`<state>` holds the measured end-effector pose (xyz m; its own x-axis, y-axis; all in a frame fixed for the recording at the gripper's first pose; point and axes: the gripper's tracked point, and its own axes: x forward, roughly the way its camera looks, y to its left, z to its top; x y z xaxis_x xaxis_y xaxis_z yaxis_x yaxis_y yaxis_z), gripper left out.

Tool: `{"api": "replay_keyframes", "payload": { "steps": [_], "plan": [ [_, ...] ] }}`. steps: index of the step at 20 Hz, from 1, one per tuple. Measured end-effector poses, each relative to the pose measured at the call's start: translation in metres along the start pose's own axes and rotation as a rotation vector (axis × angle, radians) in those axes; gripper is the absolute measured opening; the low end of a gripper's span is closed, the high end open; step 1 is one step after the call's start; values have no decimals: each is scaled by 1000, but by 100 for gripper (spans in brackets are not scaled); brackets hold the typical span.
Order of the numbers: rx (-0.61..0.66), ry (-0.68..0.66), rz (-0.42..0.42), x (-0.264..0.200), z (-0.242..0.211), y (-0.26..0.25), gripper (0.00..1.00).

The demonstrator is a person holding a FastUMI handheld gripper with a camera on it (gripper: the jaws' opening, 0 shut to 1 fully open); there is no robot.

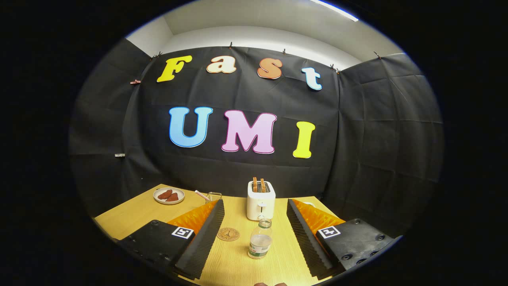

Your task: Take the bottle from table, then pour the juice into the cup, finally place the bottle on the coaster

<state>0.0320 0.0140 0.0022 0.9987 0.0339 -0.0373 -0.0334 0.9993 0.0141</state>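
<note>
Single fisheye cam riding on gripper (254,234), looking fwd along both fingers at bottom of frame, jaws spread wide. Sits low over table (131,216), tilted slightly down. Bottle (260,239) close, lower center; toaster (260,200) mid-frame behind it; booth wall fills upper frame.

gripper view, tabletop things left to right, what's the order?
Small round plate holding reddish-brown pieces → clear glass cup with a straw → round cork coaster → clear plastic bottle standing between the open gripper fingers; white toaster behind it.
</note>
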Motion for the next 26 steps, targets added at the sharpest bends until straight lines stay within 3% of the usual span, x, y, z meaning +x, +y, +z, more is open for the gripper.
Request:
{"api": "replay_keyframes", "payload": {
  "steps": [7, 19, 26],
  "plan": [
    [32, 30, 72, 35, -27, -9, 97],
    [51, 133, 157, 99, -140, -21, 97],
    [44, 158, 161, 118, -193, -22, 97]
  ]
}}
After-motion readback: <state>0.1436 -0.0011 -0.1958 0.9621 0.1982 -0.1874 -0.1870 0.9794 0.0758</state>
